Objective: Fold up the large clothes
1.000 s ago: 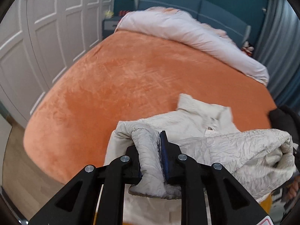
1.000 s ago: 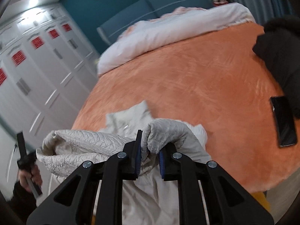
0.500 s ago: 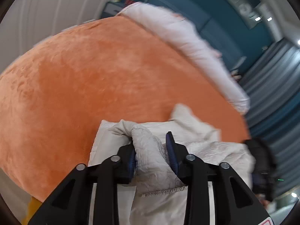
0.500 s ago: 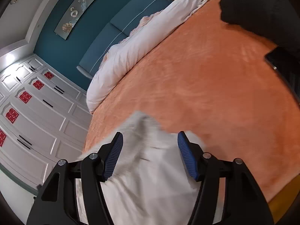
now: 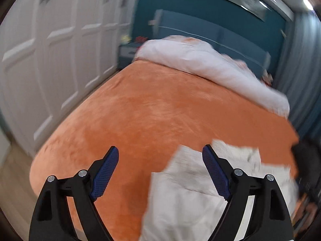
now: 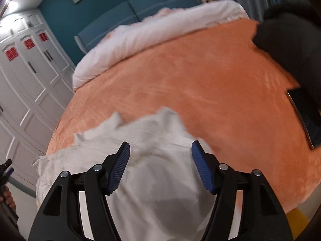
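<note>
A large cream crinkled garment (image 6: 140, 140) lies at the near edge of the orange bed cover (image 6: 200, 84). In the left wrist view the garment (image 5: 192, 192) spreads to the lower right on the bed cover (image 5: 150, 108). My left gripper (image 5: 160, 160) hovers over the garment's left edge; its jaws are still opening, wide apart, with nothing pressed between the blue pads. My right gripper (image 6: 160, 156) stands open just above the cloth, and its pads do not press on it. The other gripper shows at the left edge, in a hand (image 6: 7, 196).
A white duvet (image 6: 152, 32) is bunched at the head of the bed by the blue headboard (image 6: 140, 6). A black garment (image 6: 289, 40) and a dark phone (image 6: 307, 116) lie at the right. White wardrobe doors (image 5: 50, 60) stand along the left.
Both grippers let go of the cream cloth that they pinched a second ago. The bunched folds dropped onto the bed. The left jaws opened later than the right ones.
</note>
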A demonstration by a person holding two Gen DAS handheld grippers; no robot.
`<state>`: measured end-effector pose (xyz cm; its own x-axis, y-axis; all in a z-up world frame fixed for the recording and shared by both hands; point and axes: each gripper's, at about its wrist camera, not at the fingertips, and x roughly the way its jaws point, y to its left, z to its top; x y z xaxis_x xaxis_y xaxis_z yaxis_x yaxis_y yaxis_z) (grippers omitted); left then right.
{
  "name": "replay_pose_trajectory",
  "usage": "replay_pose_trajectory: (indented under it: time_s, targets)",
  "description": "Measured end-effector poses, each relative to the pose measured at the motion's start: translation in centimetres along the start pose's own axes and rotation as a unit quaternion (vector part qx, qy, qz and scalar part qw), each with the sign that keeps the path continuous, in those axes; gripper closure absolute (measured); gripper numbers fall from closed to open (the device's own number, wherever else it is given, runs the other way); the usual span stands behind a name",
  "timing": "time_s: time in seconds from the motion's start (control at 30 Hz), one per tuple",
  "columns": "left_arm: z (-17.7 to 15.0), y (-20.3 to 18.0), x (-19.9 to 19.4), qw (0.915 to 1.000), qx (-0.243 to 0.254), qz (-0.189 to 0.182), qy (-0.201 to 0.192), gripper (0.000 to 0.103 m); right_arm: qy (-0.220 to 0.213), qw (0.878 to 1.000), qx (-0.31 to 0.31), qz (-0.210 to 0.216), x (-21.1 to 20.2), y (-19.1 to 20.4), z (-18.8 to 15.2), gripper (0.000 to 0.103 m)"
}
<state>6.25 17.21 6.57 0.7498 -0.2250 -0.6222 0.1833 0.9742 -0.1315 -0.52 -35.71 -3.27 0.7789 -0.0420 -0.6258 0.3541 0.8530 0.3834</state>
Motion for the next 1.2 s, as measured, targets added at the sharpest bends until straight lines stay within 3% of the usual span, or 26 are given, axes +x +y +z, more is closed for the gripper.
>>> replay_pose_trajectory:
  time_s: [0.1,0.2,0.3,0.43,0.7,0.83,1.2]
  targets:
    - [-2.2,-7.0,1.0,0.9967,0.08,-0.011,0.002,0.021,-0.016,0.997,-0.071,0.023,-0.7,5.0,-0.8,0.057]
    - [-5.4,-13.2,2.9,0.9872,0.158,-0.013,0.013,0.019,-0.021,0.983,-0.174,0.046,-1.5,10.8,-3.0,0.057]
    - [-7.6,-16.1,5.9,0.9838,0.174,0.001,0.04,0.019,0.004,0.968,-0.247,0.053,0.0,14.7,-5.5,0.059]
    - [-8.3,-16.0,10.1,0.9849,0.15,0.045,0.073,0.016,0.031,0.97,-0.242,0.021,3.8,13.6,-6.0,0.06]
    - [-5.4,-11.2,15.2,0.9909,0.071,0.061,0.097,0.014,0.05,0.986,-0.156,-0.032,8.5,7.4,-1.6,0.068]
    - [-6.3,-9.8,18.6,0.988,0.048,0.072,0.128,0.014,0.068,0.987,-0.145,-0.03,10.6,6.3,-2.2,0.068]
    - [-7.9,-10.2,21.3,0.9884,0.045,0.084,0.118,0.011,0.065,0.989,-0.129,-0.017,13.2,5.5,-3.5,0.068]
